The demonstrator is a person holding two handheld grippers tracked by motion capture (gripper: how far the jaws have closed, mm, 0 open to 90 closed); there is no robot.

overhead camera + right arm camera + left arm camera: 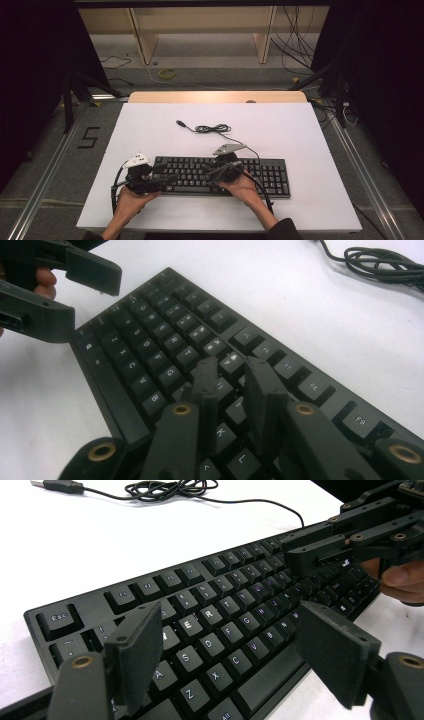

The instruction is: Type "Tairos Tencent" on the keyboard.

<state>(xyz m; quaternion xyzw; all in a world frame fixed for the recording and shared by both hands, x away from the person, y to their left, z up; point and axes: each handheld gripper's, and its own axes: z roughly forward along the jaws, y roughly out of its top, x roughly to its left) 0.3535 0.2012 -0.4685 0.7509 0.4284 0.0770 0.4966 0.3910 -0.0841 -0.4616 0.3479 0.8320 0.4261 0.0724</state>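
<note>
Two grippers over keyboard (220,175), high view adds coiled cable (212,128)

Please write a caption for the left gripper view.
Open left tongs hover over a black keyboard on a white table.
</note>
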